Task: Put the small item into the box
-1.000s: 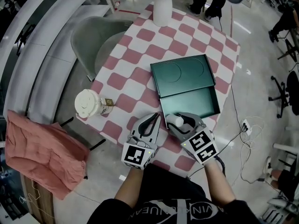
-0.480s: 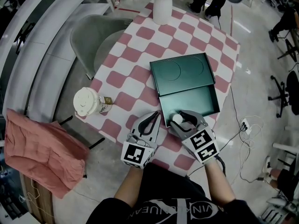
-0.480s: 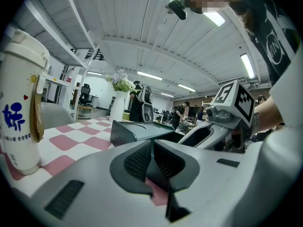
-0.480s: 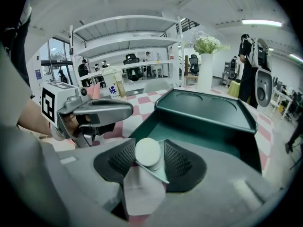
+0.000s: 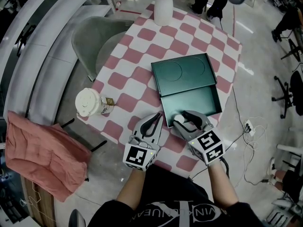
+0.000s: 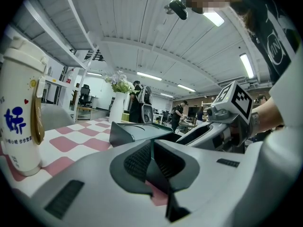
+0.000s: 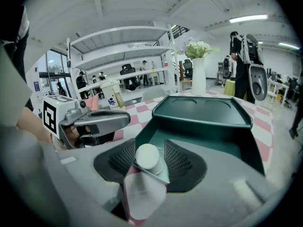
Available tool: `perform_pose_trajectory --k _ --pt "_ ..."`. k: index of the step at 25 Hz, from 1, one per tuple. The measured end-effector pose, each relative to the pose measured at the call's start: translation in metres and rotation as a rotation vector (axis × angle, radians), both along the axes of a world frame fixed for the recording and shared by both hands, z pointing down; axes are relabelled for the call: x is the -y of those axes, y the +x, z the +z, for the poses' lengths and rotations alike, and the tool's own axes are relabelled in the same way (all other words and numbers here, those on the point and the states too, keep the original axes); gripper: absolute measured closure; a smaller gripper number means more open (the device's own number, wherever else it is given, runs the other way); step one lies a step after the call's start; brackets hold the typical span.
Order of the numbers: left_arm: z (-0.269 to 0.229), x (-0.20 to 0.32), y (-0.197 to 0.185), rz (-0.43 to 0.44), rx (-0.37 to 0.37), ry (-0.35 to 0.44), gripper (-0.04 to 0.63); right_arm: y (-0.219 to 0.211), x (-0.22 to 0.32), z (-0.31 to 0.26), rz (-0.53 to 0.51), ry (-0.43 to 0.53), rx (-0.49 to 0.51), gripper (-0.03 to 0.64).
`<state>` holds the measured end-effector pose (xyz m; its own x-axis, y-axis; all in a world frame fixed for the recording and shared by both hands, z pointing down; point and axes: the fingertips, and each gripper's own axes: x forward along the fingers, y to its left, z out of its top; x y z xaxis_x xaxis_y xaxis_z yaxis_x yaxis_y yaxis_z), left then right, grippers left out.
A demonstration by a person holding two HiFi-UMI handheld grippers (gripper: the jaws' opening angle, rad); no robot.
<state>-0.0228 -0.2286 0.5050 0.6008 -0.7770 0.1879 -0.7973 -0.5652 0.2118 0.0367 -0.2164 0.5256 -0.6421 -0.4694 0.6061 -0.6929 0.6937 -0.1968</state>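
A dark green box [image 5: 208, 100] lies open on the checkered table [image 5: 137, 56], its lid [image 5: 183, 73] folded back behind it. My right gripper [image 5: 182, 120] hovers over the box's near left corner, shut on a small white-capped item [image 5: 181, 123]. In the right gripper view the item [image 7: 147, 158] stands between the ribbed pads [image 7: 181, 162], with the box [image 7: 203, 122] just ahead. My left gripper [image 5: 155, 122] rests to the left of the box near the table's front edge. Its jaws are shut and hold nothing [image 6: 150, 162].
A white lidded cup [image 5: 88, 103] stands at the table's left edge, with a small jar [image 5: 109, 102] beside it. A white vase [image 5: 164, 7] stands at the far edge. A grey chair [image 5: 94, 41] and a pink cloth [image 5: 40, 152] lie to the left.
My right gripper has edged slightly to the right at the box's near edge, still shut on the small item. The left gripper has stayed in place.
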Motion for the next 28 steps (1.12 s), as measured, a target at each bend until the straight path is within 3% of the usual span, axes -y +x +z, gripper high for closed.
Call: perform_pose_trajectory --k 16,28 --pt "-0.012 -0.017 0.013 0.008 -0.002 0.025 0.575 0.027 -0.008 -0.026 0.115 0.079 0.109 0.442" --pt "-0.033 -0.029 0.017 -0.009 0.004 0.057 0.575 0.042 -0.021 -0.058 0.168 0.180 0.167 0.599"
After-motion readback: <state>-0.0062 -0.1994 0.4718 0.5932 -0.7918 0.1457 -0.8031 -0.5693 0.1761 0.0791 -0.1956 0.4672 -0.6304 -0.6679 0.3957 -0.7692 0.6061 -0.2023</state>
